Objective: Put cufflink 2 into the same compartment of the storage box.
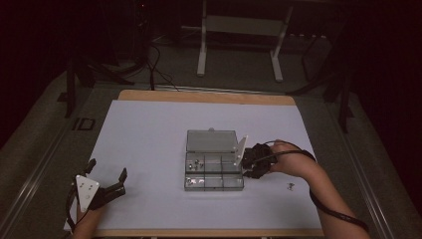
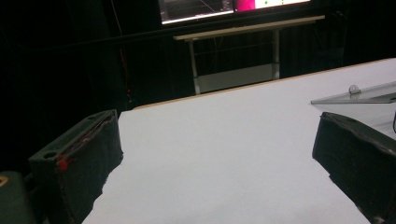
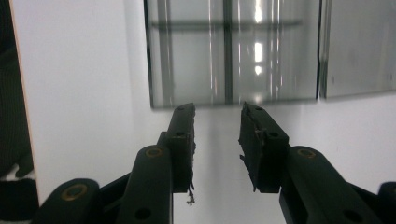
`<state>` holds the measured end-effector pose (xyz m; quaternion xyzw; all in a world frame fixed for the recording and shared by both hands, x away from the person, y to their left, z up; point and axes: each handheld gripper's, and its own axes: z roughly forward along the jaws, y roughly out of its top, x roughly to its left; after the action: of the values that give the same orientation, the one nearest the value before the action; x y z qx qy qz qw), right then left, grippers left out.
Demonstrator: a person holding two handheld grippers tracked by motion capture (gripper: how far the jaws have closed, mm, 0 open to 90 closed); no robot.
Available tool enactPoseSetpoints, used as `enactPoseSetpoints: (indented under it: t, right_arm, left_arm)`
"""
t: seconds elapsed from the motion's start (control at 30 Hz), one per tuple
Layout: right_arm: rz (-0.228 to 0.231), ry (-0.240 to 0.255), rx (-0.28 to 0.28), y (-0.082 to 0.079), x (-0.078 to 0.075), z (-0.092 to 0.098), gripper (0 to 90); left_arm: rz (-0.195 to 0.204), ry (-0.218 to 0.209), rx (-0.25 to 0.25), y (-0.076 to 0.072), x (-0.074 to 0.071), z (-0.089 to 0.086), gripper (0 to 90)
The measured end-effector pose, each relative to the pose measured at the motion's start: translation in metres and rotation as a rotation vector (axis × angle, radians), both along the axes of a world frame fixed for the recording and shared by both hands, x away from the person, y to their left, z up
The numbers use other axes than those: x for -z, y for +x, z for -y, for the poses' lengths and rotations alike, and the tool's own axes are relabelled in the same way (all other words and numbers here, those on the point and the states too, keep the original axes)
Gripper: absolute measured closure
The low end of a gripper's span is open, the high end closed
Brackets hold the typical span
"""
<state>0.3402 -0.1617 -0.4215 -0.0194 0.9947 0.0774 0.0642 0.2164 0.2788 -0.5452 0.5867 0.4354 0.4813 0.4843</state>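
Left tongs [image 1: 107,169], nearest at the near-left corner of the surface [image 1: 149,139], stand spread wide with nothing between them, well apart from the work. The right tongs [image 3: 218,109] show a narrow gap, and I see nothing gripped in it. Their tips sit just at the right wall of the clear box [image 1: 214,188], which lies mid-surface with its lid [image 1: 211,141] folded flat on the far side.

The box looks light and nothing braces it. A push from those tips would likely slide it left or jolt the small screws [image 1: 197,163] across its dividers. With the gap this narrow, the tips may also catch on the wall rather than clear it.

To the near right of the right hand [image 1: 286,159] lies a loose screw [image 1: 290,186]. The forearm or trailing cable could sweep it off the edge.
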Motion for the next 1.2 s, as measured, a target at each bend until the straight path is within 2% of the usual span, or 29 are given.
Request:
enactPoseSetpoints:
  t: [0.07,0.2,0.4,0.47,0.7,1.0,1.2]
  right_arm:
    - [0.003,0.002,0.02,-0.001,-0.002,0.013,65.3]
    - [0.005,-0.002,0.041,-0.003,-0.002,0.025,65.2]
    - [0.006,-0.029,0.078,-0.01,0.002,0.055,64.9]
    - [0.004,-0.03,0.087,-0.011,0.003,0.059,64.9]
    - [-0.003,-0.009,0.144,-0.018,0.006,0.087,63.8]
    - [-0.019,-0.025,0.226,-0.021,0.021,0.121,59.6]
    - [-0.034,-0.054,0.254,-0.021,0.035,0.132,57.5]
  left_arm:
    - [0.0,-0.001,0.0,0.0,0.0,0.0,2.4]
    - [0.0,-0.001,0.0,0.0,0.0,0.0,2.4]
    - [0.0,0.0,0.0,0.0,0.0,0.0,2.4]
    - [0.0,-0.001,0.0,0.0,0.0,0.0,2.4]
    - [0.0,-0.003,-0.002,0.0,0.0,0.0,2.4]
    - [-0.002,-0.006,-0.004,0.0,0.0,0.0,2.4]
    - [-0.002,-0.003,-0.004,0.0,0.0,0.0,2.4]
